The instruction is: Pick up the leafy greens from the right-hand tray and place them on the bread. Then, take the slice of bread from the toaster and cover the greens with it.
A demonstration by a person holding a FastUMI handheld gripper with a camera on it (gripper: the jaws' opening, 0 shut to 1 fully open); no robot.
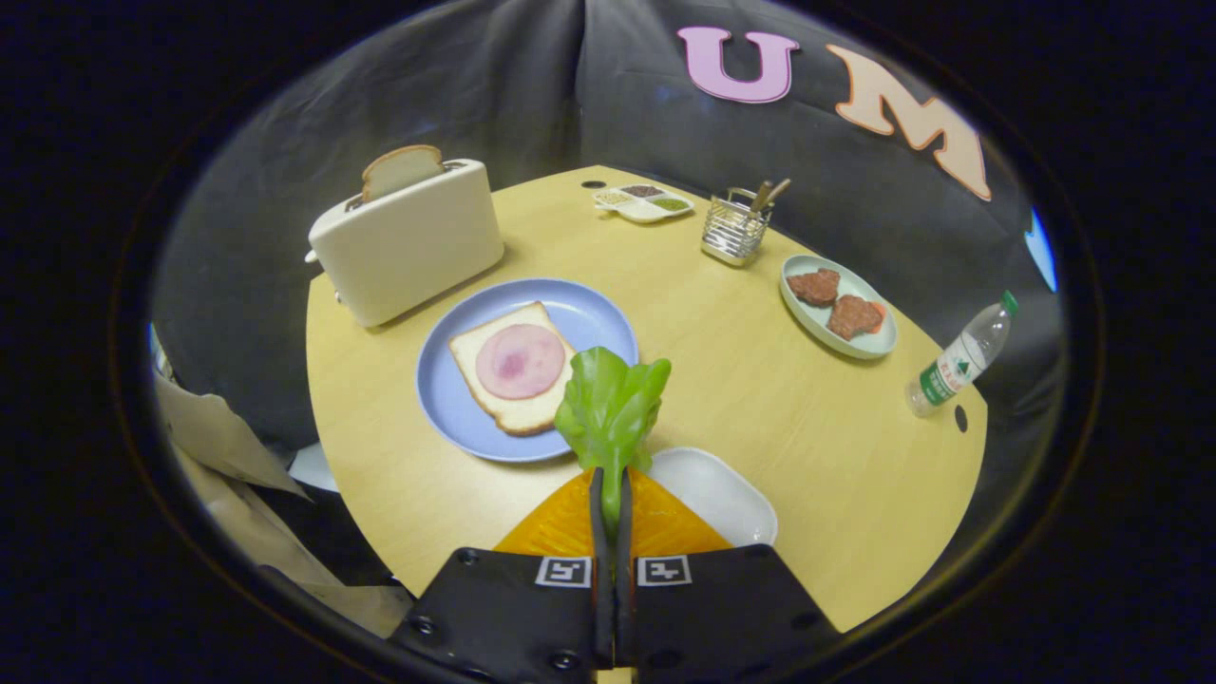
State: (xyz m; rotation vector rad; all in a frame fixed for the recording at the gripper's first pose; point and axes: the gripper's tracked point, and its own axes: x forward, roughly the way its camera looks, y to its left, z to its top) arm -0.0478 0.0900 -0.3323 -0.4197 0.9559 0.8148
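Gripping leafy greens [610, 410], gripper [613, 494] jaws clenched on stem; greens held above white tray [717, 494], just beside blue plate [579, 318] carrying bread [475, 366].

Bare table [722, 361] between blue plate [589, 318] and meat plate [841, 347]

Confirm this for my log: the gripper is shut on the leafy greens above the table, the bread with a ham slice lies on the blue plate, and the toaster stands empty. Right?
Not quite. In the gripper view the toaster holds a slice of bread sticking out of its slot. The rest holds: the gripper is shut on the leafy greens, and the bread with a ham slice lies on the blue plate.
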